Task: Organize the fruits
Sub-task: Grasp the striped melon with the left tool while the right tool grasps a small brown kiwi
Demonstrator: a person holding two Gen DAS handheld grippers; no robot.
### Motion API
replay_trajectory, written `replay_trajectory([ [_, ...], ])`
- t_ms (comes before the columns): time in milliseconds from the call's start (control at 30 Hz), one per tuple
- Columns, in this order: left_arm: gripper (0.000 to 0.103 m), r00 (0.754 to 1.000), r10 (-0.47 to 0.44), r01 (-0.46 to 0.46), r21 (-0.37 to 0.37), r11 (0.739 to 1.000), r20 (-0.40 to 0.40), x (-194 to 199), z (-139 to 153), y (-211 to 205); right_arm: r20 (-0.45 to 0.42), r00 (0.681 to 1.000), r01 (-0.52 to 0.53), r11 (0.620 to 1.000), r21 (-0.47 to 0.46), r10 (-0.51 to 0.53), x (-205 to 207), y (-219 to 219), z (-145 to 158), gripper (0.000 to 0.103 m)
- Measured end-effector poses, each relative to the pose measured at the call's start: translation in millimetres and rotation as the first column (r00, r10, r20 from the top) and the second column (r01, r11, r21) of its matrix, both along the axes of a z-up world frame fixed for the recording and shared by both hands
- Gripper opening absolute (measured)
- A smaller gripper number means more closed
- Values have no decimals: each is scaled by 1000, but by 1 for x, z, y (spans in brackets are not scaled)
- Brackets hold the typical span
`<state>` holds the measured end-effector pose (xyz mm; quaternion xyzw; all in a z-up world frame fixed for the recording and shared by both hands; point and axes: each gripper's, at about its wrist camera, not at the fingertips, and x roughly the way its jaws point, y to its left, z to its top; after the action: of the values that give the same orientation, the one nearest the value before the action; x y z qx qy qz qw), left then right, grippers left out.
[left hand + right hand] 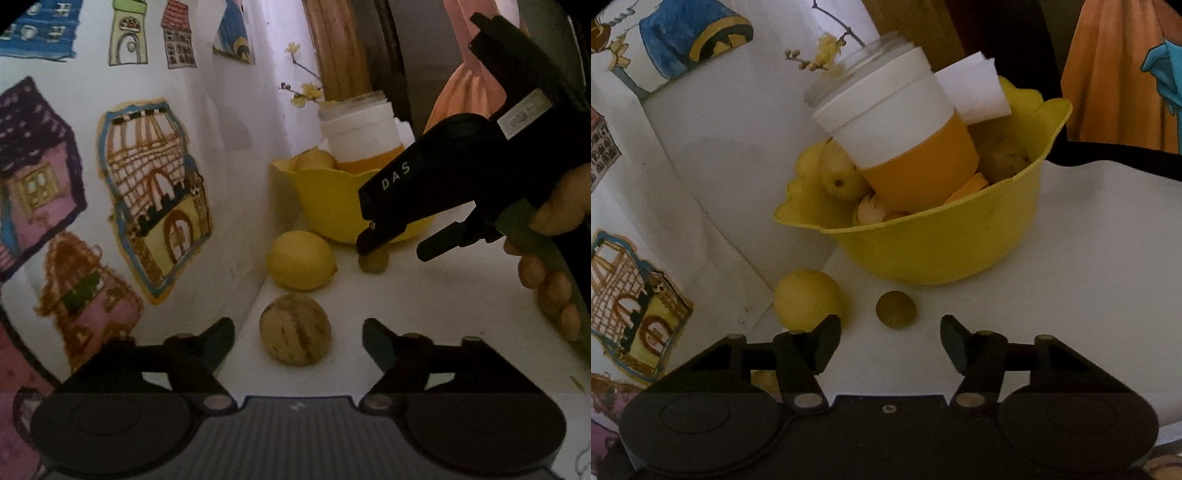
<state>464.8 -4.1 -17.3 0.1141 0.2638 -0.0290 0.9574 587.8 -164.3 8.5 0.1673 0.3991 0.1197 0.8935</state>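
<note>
A striped tan round fruit (295,328) lies on the white tabletop between the fingers of my left gripper (297,334), which stands open with gaps on both sides. Beyond it are a lemon (301,259) and a small olive-green fruit (373,263). A hand holds my right gripper (397,251) angled down over that small fruit. In the right wrist view the small fruit (895,309) sits just ahead of the open right gripper (890,336), untouched, with the lemon (807,299) to its left. The yellow bowl (960,251) behind holds several pale fruits (840,173).
A white and orange cup (901,147) leans inside the bowl beside a folded white napkin (971,88). A wall with painted house drawings (155,192) runs close along the left. An orange curtain (1115,74) hangs at the back right. Bare tabletop (1089,258) lies to the right.
</note>
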Motion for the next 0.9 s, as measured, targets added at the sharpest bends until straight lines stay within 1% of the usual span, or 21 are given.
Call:
replay_trajectory([
  [100,68,1000,10,-10,1,1000,-8,7,-2,1,12,1000,-3,1000,-6,3,5,4,-5,55],
  [200,65,1000,15,-15,-20,1000,-18,14,-3,4,8,1000,-2,1000,4,2,10,6,-11,52],
  [300,62,1000,15,-16,-39,999,-24,19,-4,7,15,1000,-4,1000,-7,4,14,9,-14,46],
  [433,60,999,21,-23,-48,999,-44,26,-6,9,13,1000,12,1000,1,-12,17,7,-18,41],
  [533,58,998,23,-26,-57,998,-58,30,-7,10,16,1000,13,1000,0,-13,19,8,-20,40],
  [633,56,997,23,-26,-49,998,-70,33,-8,8,22,1000,6,1000,-11,-5,21,11,-21,38],
  [733,54,997,24,-28,-48,998,-76,36,-9,7,25,1000,0,1000,-26,0,24,15,-23,30],
  [900,52,997,25,-29,-59,998,-76,35,-9,9,21,1000,2,1000,-6,-2,24,14,-24,30],
])
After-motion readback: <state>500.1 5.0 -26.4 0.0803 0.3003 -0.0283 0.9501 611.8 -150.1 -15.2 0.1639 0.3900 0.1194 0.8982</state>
